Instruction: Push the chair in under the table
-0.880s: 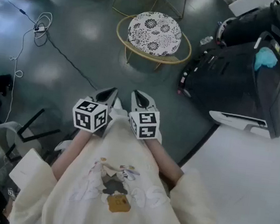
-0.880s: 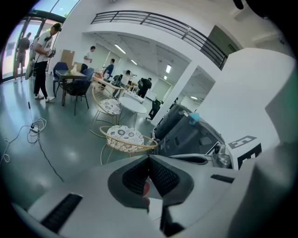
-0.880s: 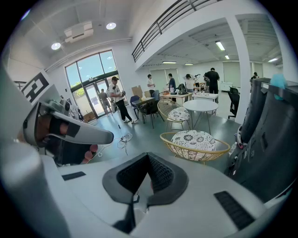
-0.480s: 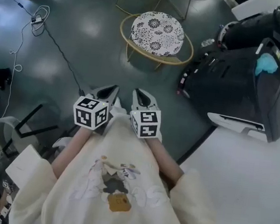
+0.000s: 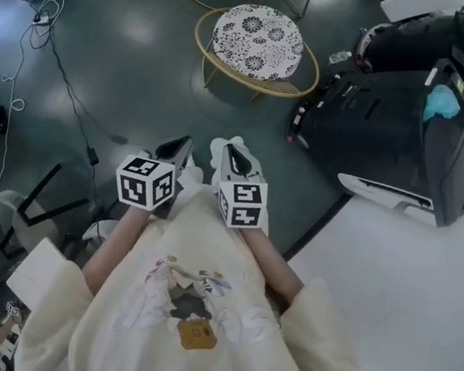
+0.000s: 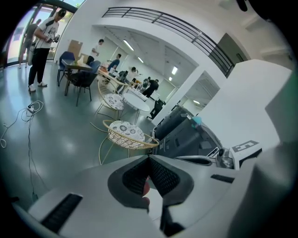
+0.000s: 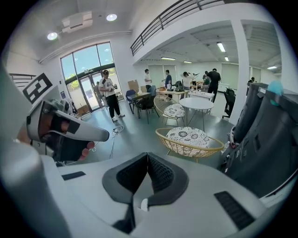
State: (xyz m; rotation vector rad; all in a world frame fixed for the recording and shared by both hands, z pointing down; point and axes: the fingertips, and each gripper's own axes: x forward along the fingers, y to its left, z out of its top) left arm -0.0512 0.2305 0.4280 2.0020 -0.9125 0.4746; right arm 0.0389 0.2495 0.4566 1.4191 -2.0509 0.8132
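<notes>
A black office chair (image 5: 390, 128) stands at the right, its back against the edge of the white table (image 5: 405, 311); a second black chair (image 5: 426, 36) is behind it. My left gripper (image 5: 187, 141) and right gripper (image 5: 235, 146) are held side by side in front of my chest, left of the chair and apart from it. Both are shut with nothing between the jaws. From the left gripper view the chair (image 6: 186, 135) lies ahead to the right; the right gripper view has it (image 7: 267, 135) at the right edge.
A round rattan chair (image 5: 257, 45) with a patterned cushion stands ahead on the dark floor. A cable (image 5: 58, 67) runs across the floor at the left. A dark-legged chair (image 5: 10, 212) sits at the lower left. People and tables (image 7: 198, 104) are farther back.
The head view has drifted, so the rattan chair and black chairs sit a little higher and further left in the picture. Both grippers keep their pose and stay shut.
</notes>
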